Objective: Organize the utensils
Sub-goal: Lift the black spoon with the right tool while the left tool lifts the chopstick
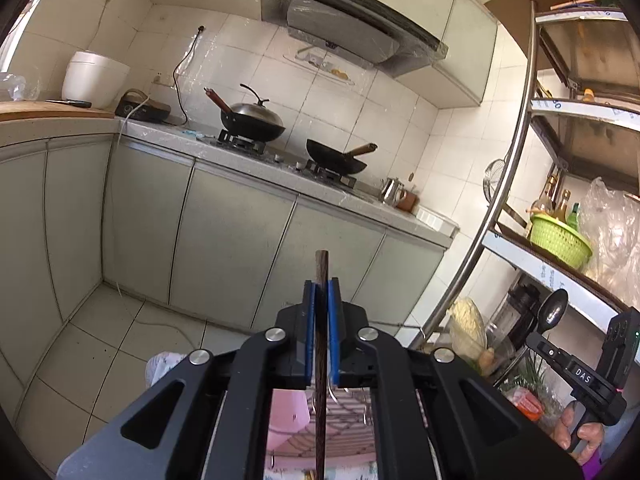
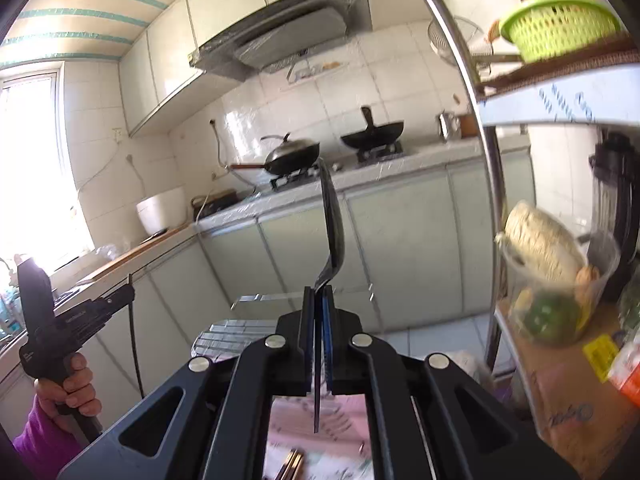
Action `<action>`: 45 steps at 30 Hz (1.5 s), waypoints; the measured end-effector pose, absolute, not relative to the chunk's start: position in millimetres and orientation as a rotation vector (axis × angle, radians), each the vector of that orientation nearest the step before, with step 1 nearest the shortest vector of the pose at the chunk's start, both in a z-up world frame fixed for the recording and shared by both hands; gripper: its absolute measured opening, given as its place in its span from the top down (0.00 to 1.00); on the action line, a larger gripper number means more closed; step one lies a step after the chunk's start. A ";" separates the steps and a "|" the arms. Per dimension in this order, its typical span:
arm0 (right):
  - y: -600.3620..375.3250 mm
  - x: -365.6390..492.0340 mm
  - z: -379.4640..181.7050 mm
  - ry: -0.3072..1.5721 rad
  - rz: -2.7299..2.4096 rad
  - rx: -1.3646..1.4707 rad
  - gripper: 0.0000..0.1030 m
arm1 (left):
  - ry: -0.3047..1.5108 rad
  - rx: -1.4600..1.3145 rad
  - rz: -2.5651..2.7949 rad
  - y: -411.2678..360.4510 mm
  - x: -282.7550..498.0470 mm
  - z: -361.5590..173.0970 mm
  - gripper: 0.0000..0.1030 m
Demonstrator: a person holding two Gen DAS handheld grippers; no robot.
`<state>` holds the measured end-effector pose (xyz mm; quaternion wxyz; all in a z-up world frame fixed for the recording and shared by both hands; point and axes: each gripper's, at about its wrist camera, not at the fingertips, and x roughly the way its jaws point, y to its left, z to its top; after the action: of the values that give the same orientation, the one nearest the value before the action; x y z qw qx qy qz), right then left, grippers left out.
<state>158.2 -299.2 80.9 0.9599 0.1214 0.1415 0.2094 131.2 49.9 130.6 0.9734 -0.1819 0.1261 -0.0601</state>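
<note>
My left gripper (image 1: 321, 285) is shut on a dark brown chopstick (image 1: 321, 268) that stands upright between the blue pads, its tip poking above them. It also shows from the side in the right wrist view (image 2: 120, 294), chopstick hanging down. My right gripper (image 2: 319, 291) is shut on a dark metal spoon (image 2: 333, 220), bowl pointing up, handle running down between the jaws. The spoon and right gripper show in the left wrist view (image 1: 554, 312) at the right, by the rack. Both are held in the air above a metal wire rack (image 2: 224, 330).
A steel shelf rack (image 1: 516, 184) stands at the right with a green basket (image 1: 558, 240), bottles and a plastic tub of vegetables (image 2: 556, 276). The counter holds two woks (image 1: 252, 120) on a stove, a kettle and a rice cooker (image 1: 94, 80). Tiled floor lies below.
</note>
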 end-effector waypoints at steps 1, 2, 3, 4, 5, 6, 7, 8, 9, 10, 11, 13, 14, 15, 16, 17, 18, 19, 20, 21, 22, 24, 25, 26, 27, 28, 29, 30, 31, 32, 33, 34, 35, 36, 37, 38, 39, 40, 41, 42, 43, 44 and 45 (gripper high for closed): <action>-299.7 164.3 83.1 0.277 0.406 0.238 0.97 | 0.238 -0.373 -0.116 50.1 136.5 131.8 0.95; -299.9 168.2 82.8 0.272 0.393 0.229 0.97 | 0.220 -0.376 -0.109 50.8 142.5 132.9 0.95; -299.1 172.5 82.3 0.268 0.379 0.217 0.97 | 0.200 -0.374 -0.093 50.6 147.5 133.1 0.95; -297.3 178.1 80.9 0.265 0.362 0.199 0.97 | 0.179 -0.369 -0.075 50.8 153.4 133.0 0.95; -296.0 182.7 77.6 0.267 0.352 0.186 0.97 | 0.163 -0.368 -0.062 50.9 158.7 131.4 0.95; -293.8 188.5 73.3 0.277 0.345 0.175 0.97 | 0.146 -0.373 -0.051 51.6 164.5 129.5 0.95; -292.0 192.6 69.2 0.288 0.342 0.168 0.97 | 0.134 -0.376 -0.041 51.4 168.2 127.3 0.95; -290.1 197.3 64.1 0.298 0.339 0.162 0.97 | 0.117 -0.373 -0.022 51.3 172.8 124.5 0.95; -287.4 201.7 57.9 0.311 0.335 0.151 0.97 | 0.102 -0.368 -0.008 51.9 175.7 121.1 0.95; -285.4 204.4 53.2 0.321 0.332 0.144 0.97 | 0.091 -0.364 0.007 51.9 180.3 116.8 0.95; -283.2 208.0 45.5 0.338 0.329 0.138 0.97 | 0.088 -0.362 0.019 52.7 184.1 111.7 0.95; -280.1 213.0 33.0 0.367 0.329 0.129 0.97 | 0.091 -0.359 0.034 52.9 190.9 100.2 0.95; -278.0 214.5 26.2 0.383 0.327 0.121 0.97 | 0.094 -0.356 0.040 52.8 192.7 93.1 0.95; -276.1 215.3 20.1 0.396 0.326 0.113 0.97 | 0.101 -0.354 0.041 53.9 193.5 86.4 0.95; -275.0 215.6 14.6 0.408 0.327 0.108 0.97 | 0.113 -0.353 0.040 54.2 194.1 79.5 0.95; -274.0 214.7 10.9 0.417 0.327 0.104 0.97 | 0.126 -0.356 0.035 54.7 193.9 73.1 0.95; -273.4 214.7 7.3 0.425 0.327 0.100 0.97 | 0.136 -0.356 0.033 54.7 192.4 67.3 0.95; -273.5 215.0 4.7 0.433 0.327 0.100 0.97 | 0.148 -0.356 0.031 54.9 190.2 60.5 0.95; -273.5 215.1 1.0 0.446 0.329 0.102 0.97 | 0.160 -0.352 0.027 54.8 188.3 55.8 0.95; -273.6 214.6 -2.0 0.456 0.329 0.102 0.97 | 0.174 -0.348 0.021 54.8 185.5 50.8 0.95; -273.4 214.5 -4.7 0.464 0.329 0.101 0.97 | 0.185 -0.347 0.013 54.5 184.1 46.8 0.95; -273.6 213.2 -11.0 0.483 0.329 0.104 0.97 | 0.212 -0.344 -0.012 53.3 180.1 38.6 0.95; -273.9 213.1 -13.9 0.494 0.330 0.107 0.97 | 0.232 -0.340 -0.028 52.0 177.5 34.4 0.95; -274.6 212.9 -15.8 0.502 0.330 0.111 0.97 | 0.248 -0.339 -0.039 51.6 175.7 31.0 0.95; -275.6 213.2 -18.6 0.513 0.330 0.116 0.97 | 0.263 -0.340 -0.048 50.7 174.1 27.9 0.95; -276.2 214.1 -21.3 0.526 0.330 0.122 0.97 | 0.281 -0.346 -0.057 50.6 173.4 24.9 0.95; -277.3 215.3 -24.2 0.540 0.332 0.134 0.97 | 0.299 -0.354 -0.065 51.0 173.1 21.7 0.95; -278.2 216.6 -27.2 0.553 0.335 0.143 0.97 | 0.317 -0.364 -0.069 52.0 173.2 18.8 0.95; -279.1 218.0 -30.2 0.566 0.338 0.152 0.97 | 0.336 -0.376 -0.074 53.2 173.7 15.1 0.95; -280.1 219.3 -32.1 0.576 0.338 0.158 0.96 | 0.354 -0.386 -0.076 54.7 174.5 12.1 0.95; -280.9 220.0 -34.8 0.587 0.339 0.164 0.96 | 0.366 -0.393 -0.077 55.6 175.6 9.7 0.95; -281.6 220.6 -37.3 0.597 0.340 0.169 0.96 | 0.382 -0.401 -0.079 56.9 176.3 6.8 0.95; -282.0 220.7 -39.0 0.604 0.340 0.172 0.96 | 0.394 -0.406 -0.080 58.1 177.0 4.5 0.95; -282.9 220.9 -39.8 0.604 0.340 0.174 0.96 | 0.402 -0.409 -0.086 58.7 178.0 3.3 0.95; -283.4 220.5 -40.2 0.603 0.340 0.175 0.96 | 0.411 -0.410 -0.091 58.7 178.1 2.4 0.95; -283.5 220.2 -40.2 0.605 0.340 0.175 0.96 | 0.418 -0.408 -0.089 58.2 177.8 1.5 0.95; -283.4 220.2 -40.5 0.606 0.339 0.175 0.96 | 0.427 -0.404 -0.089 57.3 178.4 0.8 0.95; -283.7 220.6 -40.1 0.608 0.338 0.176 0.96 | 0.434 -0.401 -0.091 56.7 178.6 0.3 0.94; -283.4 220.2 -39.9 0.610 0.338 0.176 0.96 | 0.442 -0.397 -0.090 56.0 179.5 0.4 0.90; -282.9 219.9 -39.6 0.613 0.339 0.175 0.95 | 0.451 -0.393 -0.092 55.3 179.9 0.3 0.87; -282.5 219.3 -39.1 0.617 0.344 0.174 0.92 | 0.461 -0.391 -0.092 55.0 179.7 0.0 0.80; -282.2 218.1 -38.1 0.619 0.350 0.177 0.90 | 0.466 -0.393 -0.093 55.3 179.0 0.1 0.74; -282.6 216.6 -37.4 0.623 0.348 0.180 0.81 | 0.468 -0.395 -0.091 55.8 177.9 0.8 0.71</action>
<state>216.6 -282.6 -37.4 0.9331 0.0880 0.3045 0.1700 177.9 55.8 0.8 0.9525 -0.1946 0.2301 -0.0449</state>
